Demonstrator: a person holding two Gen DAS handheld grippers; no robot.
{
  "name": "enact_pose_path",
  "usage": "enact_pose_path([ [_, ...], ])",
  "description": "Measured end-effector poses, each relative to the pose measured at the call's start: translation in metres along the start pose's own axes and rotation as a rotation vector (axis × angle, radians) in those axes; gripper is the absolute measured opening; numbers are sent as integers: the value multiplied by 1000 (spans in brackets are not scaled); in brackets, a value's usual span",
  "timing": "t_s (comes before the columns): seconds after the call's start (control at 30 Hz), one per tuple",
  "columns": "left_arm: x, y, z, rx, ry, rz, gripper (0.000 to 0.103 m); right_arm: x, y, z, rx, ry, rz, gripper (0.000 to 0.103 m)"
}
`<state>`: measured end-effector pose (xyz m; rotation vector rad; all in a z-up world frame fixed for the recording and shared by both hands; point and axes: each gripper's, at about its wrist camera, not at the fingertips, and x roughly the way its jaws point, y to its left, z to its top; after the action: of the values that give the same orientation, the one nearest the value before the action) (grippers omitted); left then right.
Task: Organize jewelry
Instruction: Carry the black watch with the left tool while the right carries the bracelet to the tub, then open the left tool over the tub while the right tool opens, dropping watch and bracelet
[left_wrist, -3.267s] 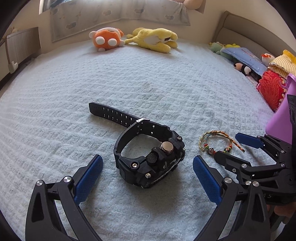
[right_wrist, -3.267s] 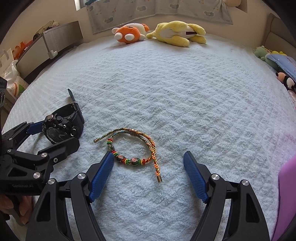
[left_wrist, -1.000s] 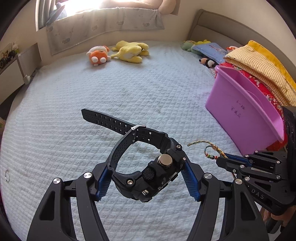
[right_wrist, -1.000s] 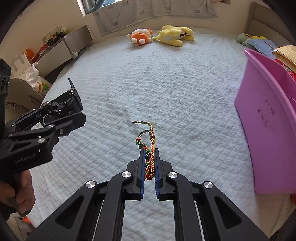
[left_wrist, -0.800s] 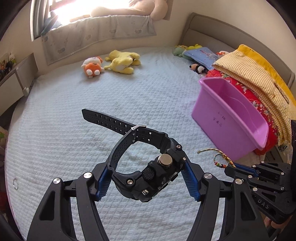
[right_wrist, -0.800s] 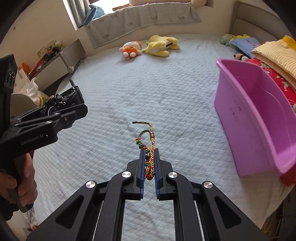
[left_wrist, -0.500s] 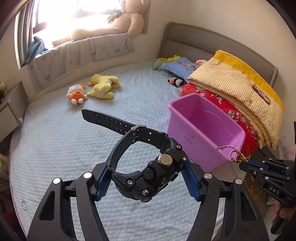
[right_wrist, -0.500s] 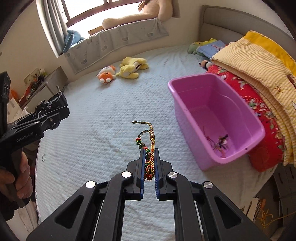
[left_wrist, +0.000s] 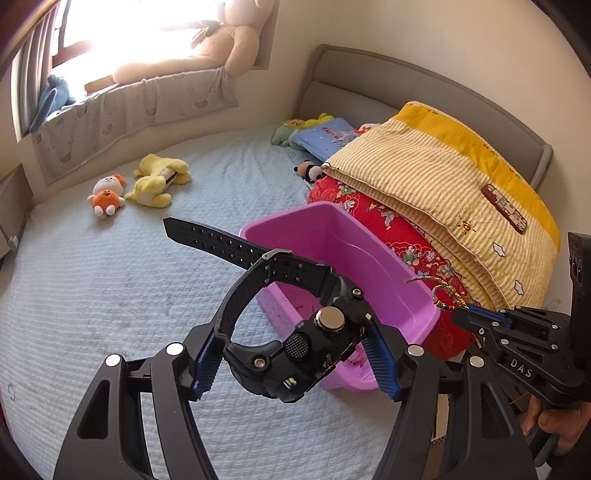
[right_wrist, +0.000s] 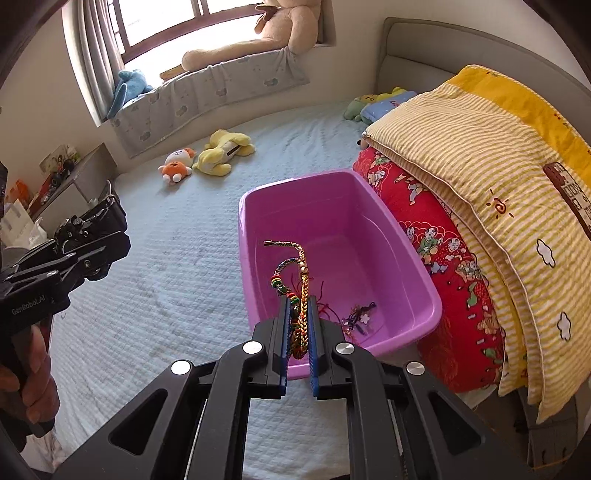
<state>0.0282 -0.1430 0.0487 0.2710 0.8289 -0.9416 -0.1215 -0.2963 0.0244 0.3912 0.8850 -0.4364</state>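
My left gripper (left_wrist: 295, 354) is shut on a black rubber wristwatch (left_wrist: 295, 328) and holds it in the air in front of the purple plastic bin (left_wrist: 332, 236). My right gripper (right_wrist: 298, 325) is shut on a braided multicoloured bracelet (right_wrist: 295, 280), held above the near end of the bin (right_wrist: 247, 236). Small jewelry pieces (right_wrist: 356, 314) lie on the bin's floor. The right gripper also shows in the left wrist view (left_wrist: 461, 314), and the left gripper in the right wrist view (right_wrist: 92, 236).
The bin stands on a pale blue bedspread (right_wrist: 166, 266). A folded yellow striped quilt (right_wrist: 480, 155) on a red quilt (right_wrist: 436, 236) lies right of it. Orange (right_wrist: 177, 164) and yellow (right_wrist: 221, 151) plush toys lie at the far side.
Both grippers closed on the watch and the bracelet, lifted them off the bed and carried them right, up to the purple bin. The camera views rose well above the bed.
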Motion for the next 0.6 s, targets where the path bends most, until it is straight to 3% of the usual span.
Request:
enact_pose_path([
  [0.27,61,-57,8,-199,67,124,65,53,-81,35,-118,101,145,9],
  [0.6,116,-85,22,-221,135,221,66,108,-100,56,-170,200,213,9],
])
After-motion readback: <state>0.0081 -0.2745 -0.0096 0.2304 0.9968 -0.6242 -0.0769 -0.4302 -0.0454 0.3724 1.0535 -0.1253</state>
